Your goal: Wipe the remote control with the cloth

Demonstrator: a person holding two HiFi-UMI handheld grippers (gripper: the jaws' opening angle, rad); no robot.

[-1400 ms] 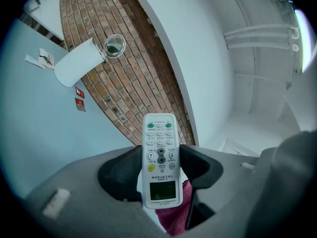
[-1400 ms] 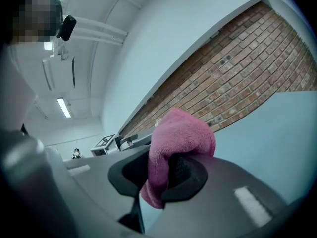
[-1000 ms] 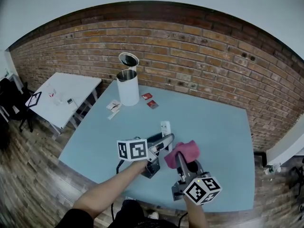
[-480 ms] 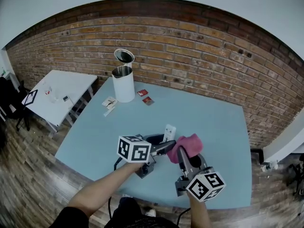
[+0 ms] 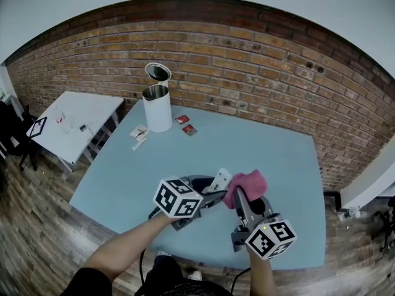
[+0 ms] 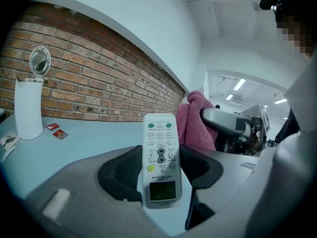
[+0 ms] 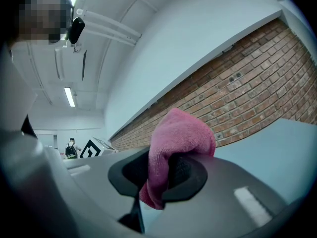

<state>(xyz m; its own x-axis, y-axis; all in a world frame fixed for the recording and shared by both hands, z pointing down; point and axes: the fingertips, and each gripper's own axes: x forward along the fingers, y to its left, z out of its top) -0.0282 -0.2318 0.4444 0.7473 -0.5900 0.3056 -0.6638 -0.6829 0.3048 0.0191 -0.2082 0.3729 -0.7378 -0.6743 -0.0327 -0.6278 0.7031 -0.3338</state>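
My left gripper is shut on a white remote control, which stands upright between the jaws with its buttons and small screen facing the camera. In the head view the remote control sticks out of the left gripper above the blue table. My right gripper is shut on a pink cloth that bulges above the jaws. In the head view the cloth sits just right of the remote, in the right gripper. In the left gripper view the cloth is close behind the remote.
A white kettle with its lid open stands at the table's far left, with small red packets and white papers beside it. A white side table is further left. A brick wall lies behind.
The left gripper has rolled and lifted the remote off the table toward the cloth. The right gripper with the cloth has risen slightly. The head view has shifted a little.
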